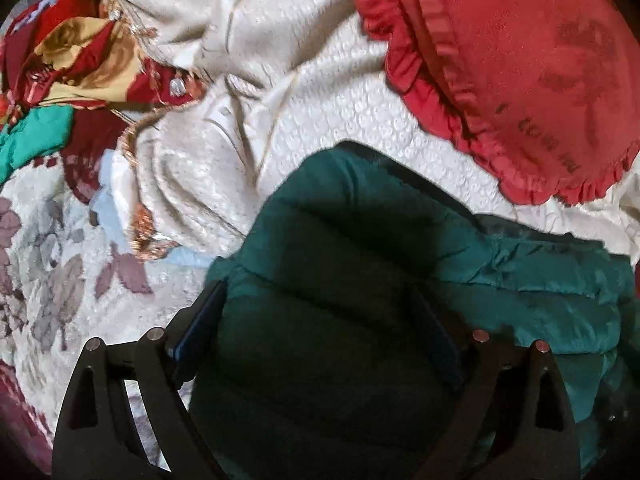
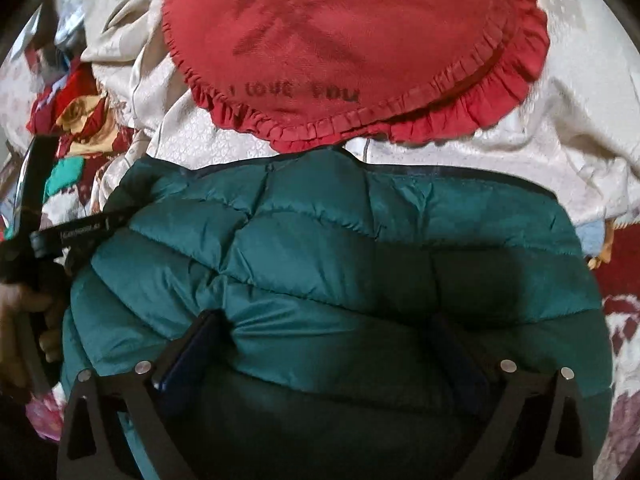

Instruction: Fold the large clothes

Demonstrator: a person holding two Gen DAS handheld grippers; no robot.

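Note:
A teal quilted puffer jacket (image 1: 540, 280) (image 2: 320, 232) lies bunched on the bed. In the left wrist view my left gripper (image 1: 316, 296) stands wide open over the jacket's left end, with padded fabric bulging between its fingers. The right wrist view has my right gripper (image 2: 326, 320) just as wide open over the jacket's middle, its left finger (image 2: 188, 348) resting against a puffed fold. The left gripper's body (image 2: 44, 236), held by a hand (image 2: 16, 320), shows at the jacket's left edge.
A round red frilled cushion (image 1: 520, 60) (image 2: 340, 20) lies just beyond the jacket on a crumpled cream bedspread (image 1: 300, 100) (image 2: 560, 140). A heap of red, gold and green cloth (image 1: 72, 52) (image 2: 80, 116) sits at the left. A floral cover (image 1: 48, 260) lies underneath.

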